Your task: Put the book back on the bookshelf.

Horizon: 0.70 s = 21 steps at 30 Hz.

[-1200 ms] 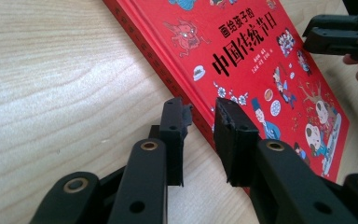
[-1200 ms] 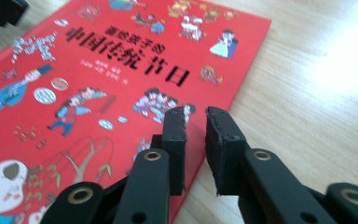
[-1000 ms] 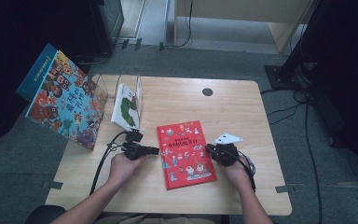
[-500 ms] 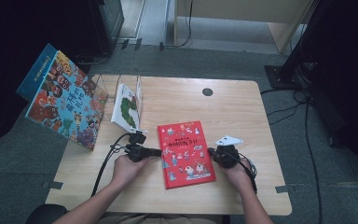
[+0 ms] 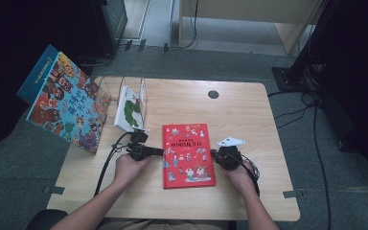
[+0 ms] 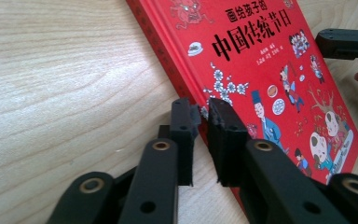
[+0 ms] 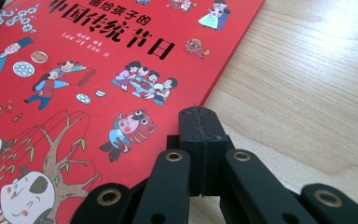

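While the red book (image 5: pixel 188 155) lay flat on the table (image 5: pixel 239 115), the left gripper (image 5: pixel 159 152) stood at its left edge, jaws slightly parted; the right gripper (image 5: pixel 214 154), jaws clenched empty, met its right edge.

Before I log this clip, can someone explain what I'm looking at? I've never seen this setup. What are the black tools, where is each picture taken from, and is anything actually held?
A person sits at a wooden table with a hand-held claw in each hand. The high view looks down from above. The two others come from small cameras riding on each claw, looking along its black jaws.

A red picture book lies flat between the hands. The left claw is at the book's left edge. Its jaws stand slightly apart at the edge and have just opened a touch, so whether they pinch it is unclear. The right claw is shut at the right edge, with nothing between its jaws.

A clear stand holds a white book, and a large colourful book leans at the table's left edge.
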### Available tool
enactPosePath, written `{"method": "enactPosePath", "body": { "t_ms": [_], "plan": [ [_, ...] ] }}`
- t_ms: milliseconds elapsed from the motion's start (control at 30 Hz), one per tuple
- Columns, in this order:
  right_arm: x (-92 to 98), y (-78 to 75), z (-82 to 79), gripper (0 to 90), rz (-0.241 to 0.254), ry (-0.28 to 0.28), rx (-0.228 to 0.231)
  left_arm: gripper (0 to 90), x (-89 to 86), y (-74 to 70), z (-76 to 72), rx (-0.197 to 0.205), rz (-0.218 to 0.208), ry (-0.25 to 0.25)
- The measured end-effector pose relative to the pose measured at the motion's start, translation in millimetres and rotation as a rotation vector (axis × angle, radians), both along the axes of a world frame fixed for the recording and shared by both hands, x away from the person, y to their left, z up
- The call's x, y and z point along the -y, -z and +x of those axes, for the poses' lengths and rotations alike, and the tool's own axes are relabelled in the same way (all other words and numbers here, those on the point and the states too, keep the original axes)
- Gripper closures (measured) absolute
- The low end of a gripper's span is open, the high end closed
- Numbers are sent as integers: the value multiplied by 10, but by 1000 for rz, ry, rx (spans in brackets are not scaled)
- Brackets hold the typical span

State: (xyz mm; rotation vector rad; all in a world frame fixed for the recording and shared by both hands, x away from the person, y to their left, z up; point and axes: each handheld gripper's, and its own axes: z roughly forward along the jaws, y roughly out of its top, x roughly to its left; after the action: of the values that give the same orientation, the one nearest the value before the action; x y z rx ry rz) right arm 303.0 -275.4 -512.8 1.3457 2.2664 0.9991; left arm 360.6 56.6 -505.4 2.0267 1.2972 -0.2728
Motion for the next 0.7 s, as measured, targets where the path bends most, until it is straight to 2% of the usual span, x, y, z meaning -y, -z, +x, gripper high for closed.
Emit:
{"method": "enactPosePath", "body": {
  "t_ms": [67, 133, 233, 300, 400, 533, 600, 700],
  "plan": [
    [16, -6, 8, 891, 5, -18, -9, 758, -11, -8, 1, -11, -5, 2],
    [47, -18, 26, 821, 13, -17, -13, 710, -29, -24, -1, -15, -1, -8],
    [84, -69, 48, 748, 54, -11, -8, 666, -58, -41, -10, -9, 8, -15],
    [81, -103, 62, 702, 73, -11, -9, 630, -73, -51, -16, -20, -12, -16],
    [44, -105, 74, 652, 109, -27, -20, 611, -66, -75, -49, 6, -6, -6],
    [-40, -74, 70, 615, 96, -52, -39, 597, -54, -47, -74, 5, 8, 1],
    [-54, -73, 71, 622, 72, -59, -33, 598, -60, -41, -75, 4, 1, -1],
    [-41, -73, 104, 597, 103, -29, -84, 596, -54, -36, -76, 9, -2, 1]
  ]
}}
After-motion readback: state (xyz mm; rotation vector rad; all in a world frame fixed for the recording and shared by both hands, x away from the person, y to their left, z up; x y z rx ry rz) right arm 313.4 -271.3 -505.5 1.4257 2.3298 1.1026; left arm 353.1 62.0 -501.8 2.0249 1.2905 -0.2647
